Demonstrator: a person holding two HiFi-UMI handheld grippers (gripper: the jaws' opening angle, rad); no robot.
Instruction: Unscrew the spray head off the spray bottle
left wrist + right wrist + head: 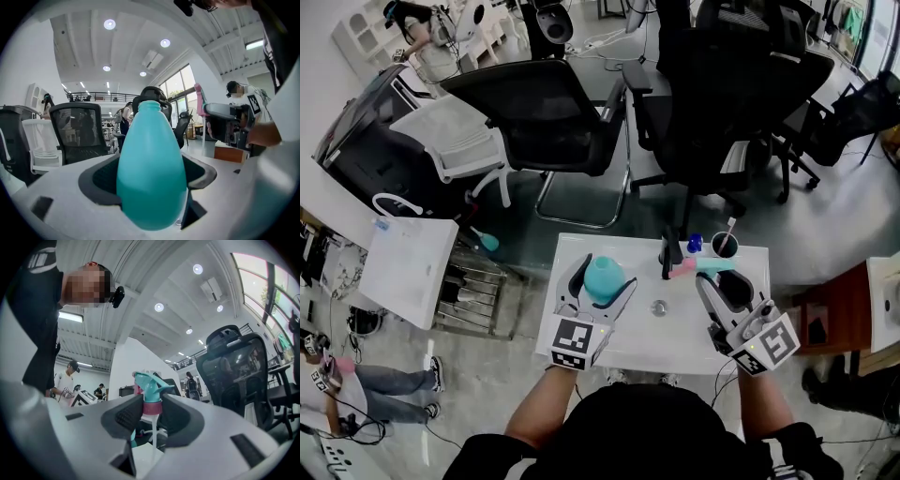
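Observation:
My left gripper (600, 284) is shut on the teal spray bottle (605, 277) and holds it above the white table (684, 333). In the left gripper view the bottle (151, 164) fills the space between the pads of the left gripper (150, 187), and its neck (150, 105) is bare and open. My right gripper (712, 277) is shut on the spray head (692, 267), which is apart from the bottle. The right gripper (152, 414) clamps the head's pink collar (152, 407). The teal nozzle (149, 382) sticks up above the collar and the clear dip tube (153, 441) hangs below it.
At the table's far edge stand a black object (670, 251), a small blue cap (695, 243) and a dark cup (725, 245) with a stick in it. A small metal disc (659, 307) lies mid-table. Black office chairs (544, 112) crowd behind, and a white cabinet (408, 267) stands at the left.

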